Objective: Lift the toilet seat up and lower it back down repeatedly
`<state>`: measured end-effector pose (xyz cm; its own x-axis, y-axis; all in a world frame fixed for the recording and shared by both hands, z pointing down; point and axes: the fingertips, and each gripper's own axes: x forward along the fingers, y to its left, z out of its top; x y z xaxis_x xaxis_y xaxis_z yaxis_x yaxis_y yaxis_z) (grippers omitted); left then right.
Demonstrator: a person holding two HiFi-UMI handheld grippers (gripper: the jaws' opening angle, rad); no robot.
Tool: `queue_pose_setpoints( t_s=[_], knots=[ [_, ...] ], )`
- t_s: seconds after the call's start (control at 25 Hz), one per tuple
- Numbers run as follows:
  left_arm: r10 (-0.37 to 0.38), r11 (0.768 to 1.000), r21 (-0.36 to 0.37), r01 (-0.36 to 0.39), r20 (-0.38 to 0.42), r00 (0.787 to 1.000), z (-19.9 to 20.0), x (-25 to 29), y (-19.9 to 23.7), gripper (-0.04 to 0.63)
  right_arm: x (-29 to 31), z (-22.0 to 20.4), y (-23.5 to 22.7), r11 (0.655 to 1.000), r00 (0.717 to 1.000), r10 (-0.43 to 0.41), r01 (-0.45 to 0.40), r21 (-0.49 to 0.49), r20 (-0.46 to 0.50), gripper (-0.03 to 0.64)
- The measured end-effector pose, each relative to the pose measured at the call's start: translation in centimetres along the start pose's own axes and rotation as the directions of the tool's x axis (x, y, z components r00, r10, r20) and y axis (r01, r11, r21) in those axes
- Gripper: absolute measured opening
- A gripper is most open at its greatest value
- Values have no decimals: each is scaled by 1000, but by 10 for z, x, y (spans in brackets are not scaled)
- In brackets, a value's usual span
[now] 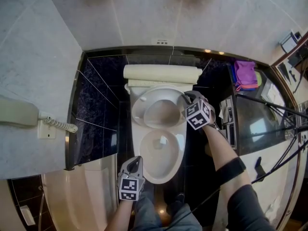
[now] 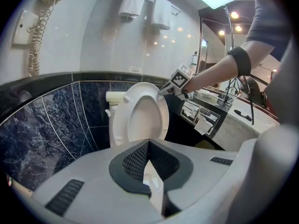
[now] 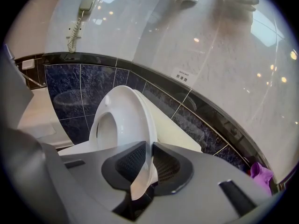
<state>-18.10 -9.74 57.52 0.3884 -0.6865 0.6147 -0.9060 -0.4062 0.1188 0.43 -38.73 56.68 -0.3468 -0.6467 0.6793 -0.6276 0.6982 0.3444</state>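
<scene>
Fingers of the right gripper [image 3: 149, 147] pinch the raised seat [image 3: 133, 111] by its rim; the left gripper [image 2: 148, 143] is closed, empty. Lowering seems next: ease the seat down slowly.

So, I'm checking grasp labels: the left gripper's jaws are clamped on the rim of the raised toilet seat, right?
Not the left one. It is the right gripper whose jaws are clamped on the rim of the raised toilet seat; the right gripper view shows it.
</scene>
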Motion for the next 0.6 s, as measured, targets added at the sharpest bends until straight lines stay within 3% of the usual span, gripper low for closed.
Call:
queue_pose_setpoints(
  t_s=[0.6],
  knots=[
    [-18,1000,-16,17,-28,999,-16,45,-33,0,-50,-14,42,999,998,9,-7,-35,57,66]
  ],
)
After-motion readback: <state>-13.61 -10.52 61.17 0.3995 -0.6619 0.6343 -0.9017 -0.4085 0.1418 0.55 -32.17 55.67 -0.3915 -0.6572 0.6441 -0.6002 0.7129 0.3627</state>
